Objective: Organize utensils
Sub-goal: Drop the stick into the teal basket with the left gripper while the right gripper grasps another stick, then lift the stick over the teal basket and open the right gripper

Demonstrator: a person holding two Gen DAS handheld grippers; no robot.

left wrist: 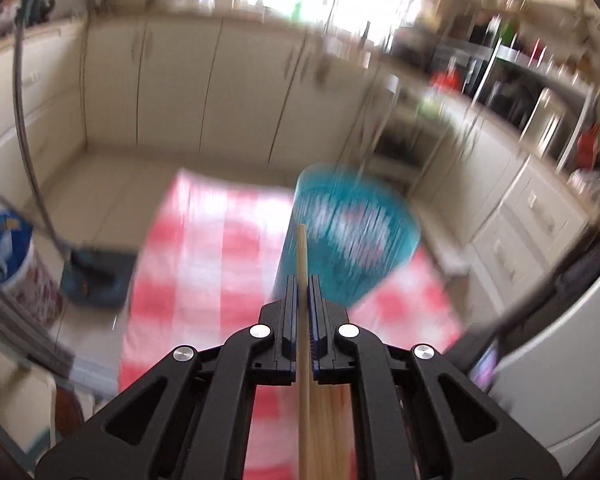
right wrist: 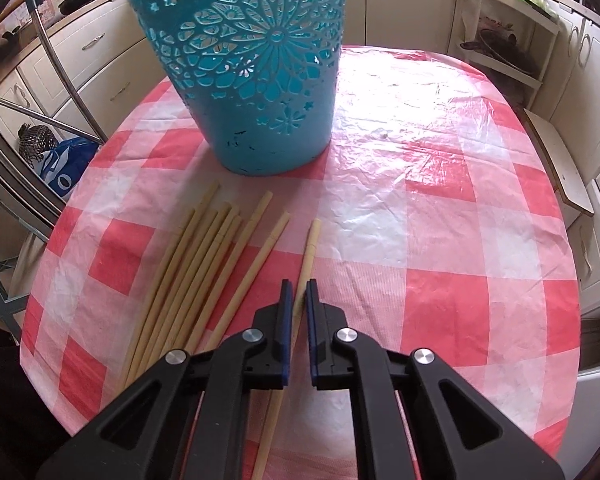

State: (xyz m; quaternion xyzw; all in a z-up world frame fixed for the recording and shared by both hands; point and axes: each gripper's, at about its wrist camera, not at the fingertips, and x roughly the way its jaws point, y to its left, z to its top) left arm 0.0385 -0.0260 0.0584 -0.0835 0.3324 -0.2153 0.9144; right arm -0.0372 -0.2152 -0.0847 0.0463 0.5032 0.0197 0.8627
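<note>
Left gripper (left wrist: 302,280): jaws clamped on one chopstick (left wrist: 302,256), which sticks out ahead past the fingertips. More sticks (left wrist: 332,400) show under the jaws, count unclear. Blue basket (left wrist: 350,236) just ahead and right of the tips, heavily blurred, on the checked tablecloth (left wrist: 204,248).

Right gripper (right wrist: 296,286): jaws slightly apart, straddling a single chopstick (right wrist: 310,248) that lies on the tablecloth (right wrist: 440,240); contact with the pads looks absent but hard to tell. Left of the jaws, a loose chopstick pile (right wrist: 196,264) fans out. The basket (right wrist: 252,68) stands upright ahead, beyond the stick ends.
</note>
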